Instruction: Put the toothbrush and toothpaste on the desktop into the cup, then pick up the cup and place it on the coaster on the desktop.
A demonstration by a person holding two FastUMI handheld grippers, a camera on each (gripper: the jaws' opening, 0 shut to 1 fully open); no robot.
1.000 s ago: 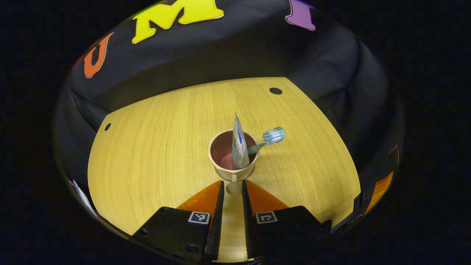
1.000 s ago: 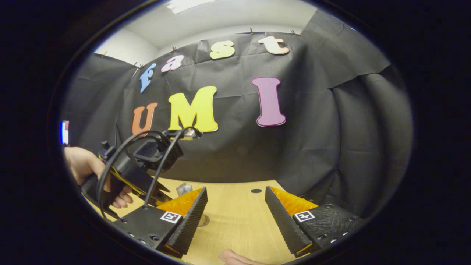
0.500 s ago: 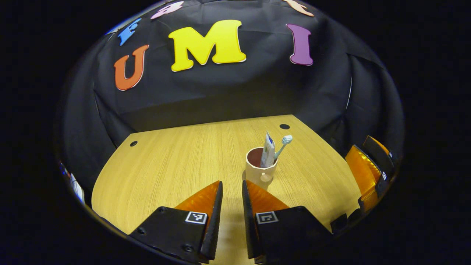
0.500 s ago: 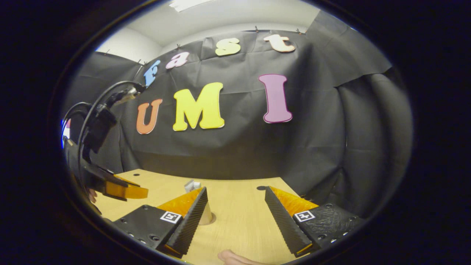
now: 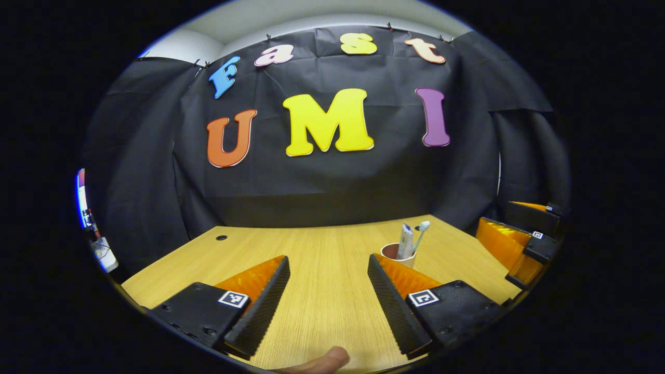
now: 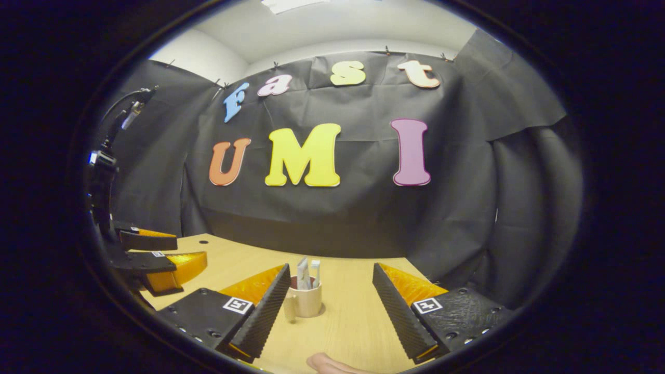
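My left tool (image 5: pixel 327 270) is wide open and holds nothing; my right tool (image 6: pixel 330 280) is the same. The cup (image 6: pixel 306 301) stands on the bench (image 6: pixel 353 322) beyond the right tool, with toothpaste (image 6: pixel 302 272) and toothbrush (image 6: pixel 315 271) upright inside. I cannot make out a coaster, so I judge the task nearly finished; next I only draw both tools away. The bench is pale wood, black cloth behind.

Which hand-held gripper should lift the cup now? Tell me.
Right, probably. The right hand-held gripper is open with the cup near its fingers, handle toward it. The left hand-held gripper is open too, but the cup sits farther off.
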